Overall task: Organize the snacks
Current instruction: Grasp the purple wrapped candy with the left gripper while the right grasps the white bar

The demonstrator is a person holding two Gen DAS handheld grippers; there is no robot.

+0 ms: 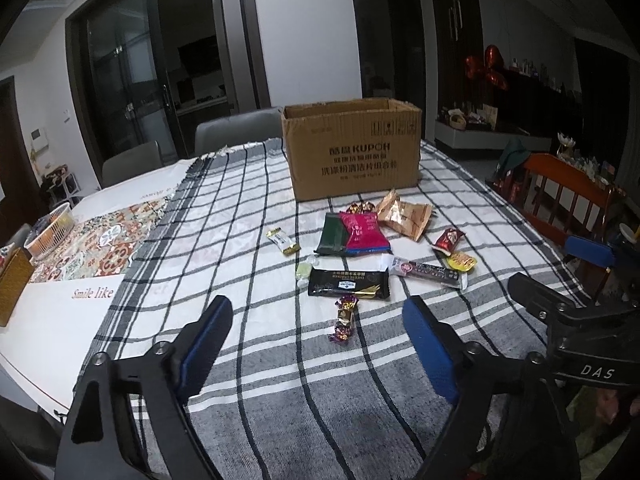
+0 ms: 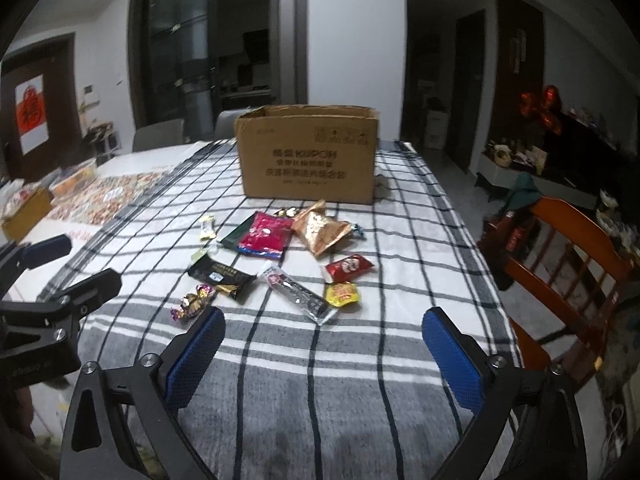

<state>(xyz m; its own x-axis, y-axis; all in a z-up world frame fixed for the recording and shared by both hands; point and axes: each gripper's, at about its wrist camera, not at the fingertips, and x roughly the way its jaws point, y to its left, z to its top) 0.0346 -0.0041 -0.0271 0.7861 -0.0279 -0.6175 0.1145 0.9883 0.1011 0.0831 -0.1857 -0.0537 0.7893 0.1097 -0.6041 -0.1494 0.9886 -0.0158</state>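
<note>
Evidently at the outset: snacks scattered loose on the checked cloth (image 1: pixel 248 200) of the worktop, none seen boxed yet; open cardboard box (image 1: pixel 352 148) standing beyond them, straight ahead of both tools. Best taken nearest first: purple-wrapped candy (image 1: pixel 343 319) lying just ahead of the left tool (image 1: pixel 318 346), between the lines of its two fingers, so lower over it, centre the wrapper between the pads, close gently on the body rather than the twisted ends; likely to crumple or slip if pinched at a tip. Black bar packet (image 1: pixel 349 283) just beyond the candy, worth avoiding with the far finger; long clear-ended bar (image 2: pixel 298 294) and yellow sachet (image 2: pixel 342 294) ahead of the right tool (image 2: pixel 322 340), red packet (image 2: pixel 349 267) a little further; flat packets probably better caught by an edge. Pink pouch (image 2: pixel 264 236) and gold foil bag (image 2: pixel 320 230) nearest the box, best left till later. Left tool: jaws fairly wide, nothing between the pads, touching nothing, hovering above the cloth. Right tool: jaws wide, empty, likewise clear of the cloth and of every snack.
</note>
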